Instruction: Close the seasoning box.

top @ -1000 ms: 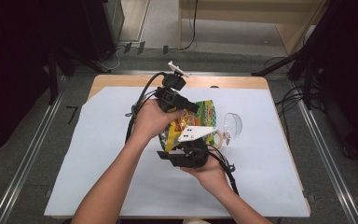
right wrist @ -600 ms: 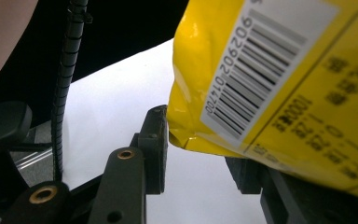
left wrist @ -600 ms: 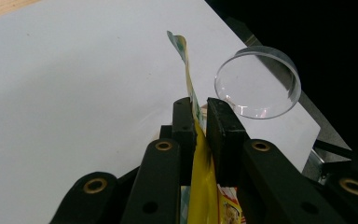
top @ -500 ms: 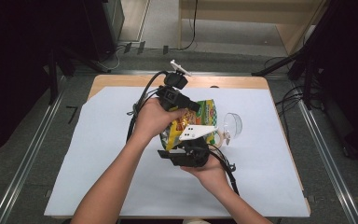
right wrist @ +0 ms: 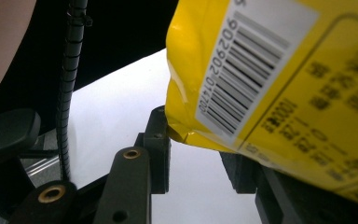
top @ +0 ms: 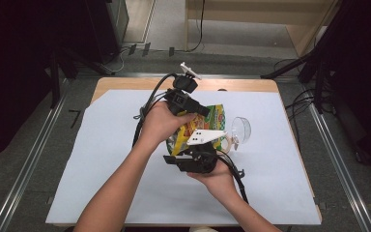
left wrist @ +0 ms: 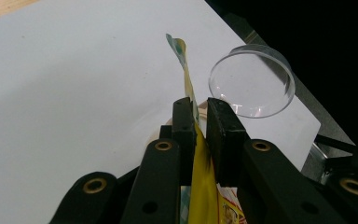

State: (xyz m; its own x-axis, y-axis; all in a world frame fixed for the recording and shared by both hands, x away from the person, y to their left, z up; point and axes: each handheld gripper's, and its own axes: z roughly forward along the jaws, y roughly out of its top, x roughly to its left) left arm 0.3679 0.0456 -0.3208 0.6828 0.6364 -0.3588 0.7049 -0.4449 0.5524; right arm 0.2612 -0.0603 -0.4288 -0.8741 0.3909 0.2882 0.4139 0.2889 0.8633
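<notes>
A yellow and green snack bag (top: 213, 117) is held up over the middle of the table between both grippers. My left gripper (top: 204, 112) comes in from the far side and is shut on the bag's thin top edge (left wrist: 198, 186), which runs up between its jaws. My right gripper (top: 199, 146) sits under the bag's near end. In the right gripper view the bag's yellow barcode side (right wrist: 279, 84) rests against the left jaw and covers the tip of the right one; my right gripper (right wrist: 193, 126) looks closed on that puffed end.
A clear round plastic dish (top: 241, 128) stands just right of the bag, also in the left gripper view (left wrist: 251, 81). White paper (top: 101, 159) covers the wooden table (top: 125, 84). Both grippers' cables trail toward the person.
</notes>
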